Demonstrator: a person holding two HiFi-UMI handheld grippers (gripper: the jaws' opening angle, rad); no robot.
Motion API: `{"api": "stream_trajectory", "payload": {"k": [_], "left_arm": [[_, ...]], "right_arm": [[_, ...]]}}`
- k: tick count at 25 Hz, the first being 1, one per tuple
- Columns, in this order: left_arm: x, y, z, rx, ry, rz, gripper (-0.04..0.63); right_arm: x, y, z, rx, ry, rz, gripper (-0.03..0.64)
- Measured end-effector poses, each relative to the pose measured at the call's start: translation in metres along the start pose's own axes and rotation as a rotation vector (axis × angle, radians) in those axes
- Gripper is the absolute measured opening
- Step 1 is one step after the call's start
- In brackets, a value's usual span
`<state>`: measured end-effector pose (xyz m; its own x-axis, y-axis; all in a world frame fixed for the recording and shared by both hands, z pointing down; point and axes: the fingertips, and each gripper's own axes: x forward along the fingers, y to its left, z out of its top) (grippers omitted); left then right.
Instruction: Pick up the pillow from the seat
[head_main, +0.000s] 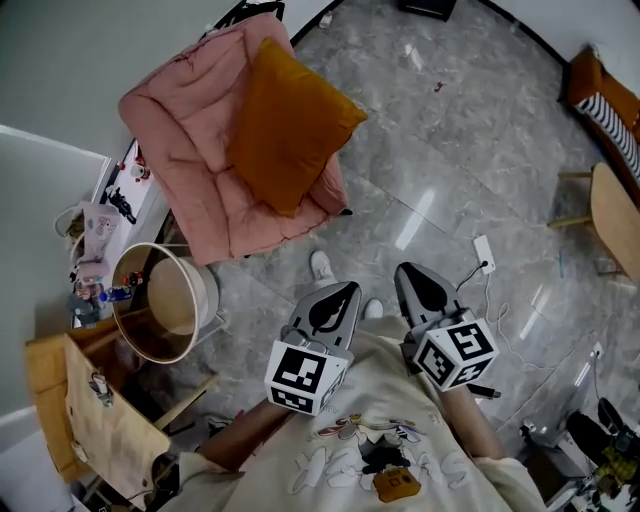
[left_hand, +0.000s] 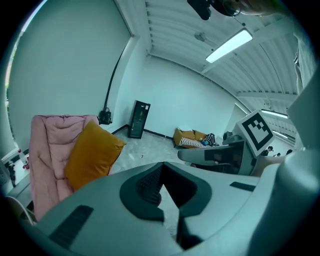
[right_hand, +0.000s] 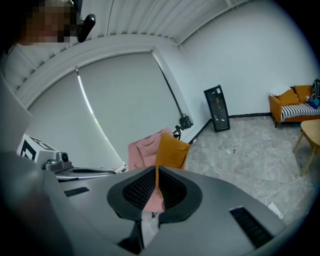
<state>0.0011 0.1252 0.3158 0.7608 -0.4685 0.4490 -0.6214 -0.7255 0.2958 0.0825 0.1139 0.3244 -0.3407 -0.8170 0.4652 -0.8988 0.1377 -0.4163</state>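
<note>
Grey floor (head_main: 450, 150), orange pillow (head_main: 290, 125) on pink seat (head_main: 190, 140)

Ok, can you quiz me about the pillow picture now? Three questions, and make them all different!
1. Pick one: what colour is the pillow leaning on the pink seat? A blue, B orange, C green.
2. Fill the gap: the left gripper and the right gripper both have their jaws ____ (open or shut).
3. True or false: the left gripper is touching the pillow.

Key: 1 B. 2 shut. 3 false, because both grippers are close to the person's body, away from the seat.
</note>
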Motion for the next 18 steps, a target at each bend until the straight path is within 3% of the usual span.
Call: {"api": "stream_trajectory", "payload": {"k": [8,18], "left_arm": [[0.012,0.059,0.046,0.039,-0.034,-0.054,0.006],[0.027,0.106,0.067,0.083,-0.023,-0.158,0.005]], "right_arm": [[0.051,0.012,0.025,0.120,-0.006,-0.018,0.034],[0.095,0.019,0.045,0.138,-0.055,-0.095,0.035]]}}
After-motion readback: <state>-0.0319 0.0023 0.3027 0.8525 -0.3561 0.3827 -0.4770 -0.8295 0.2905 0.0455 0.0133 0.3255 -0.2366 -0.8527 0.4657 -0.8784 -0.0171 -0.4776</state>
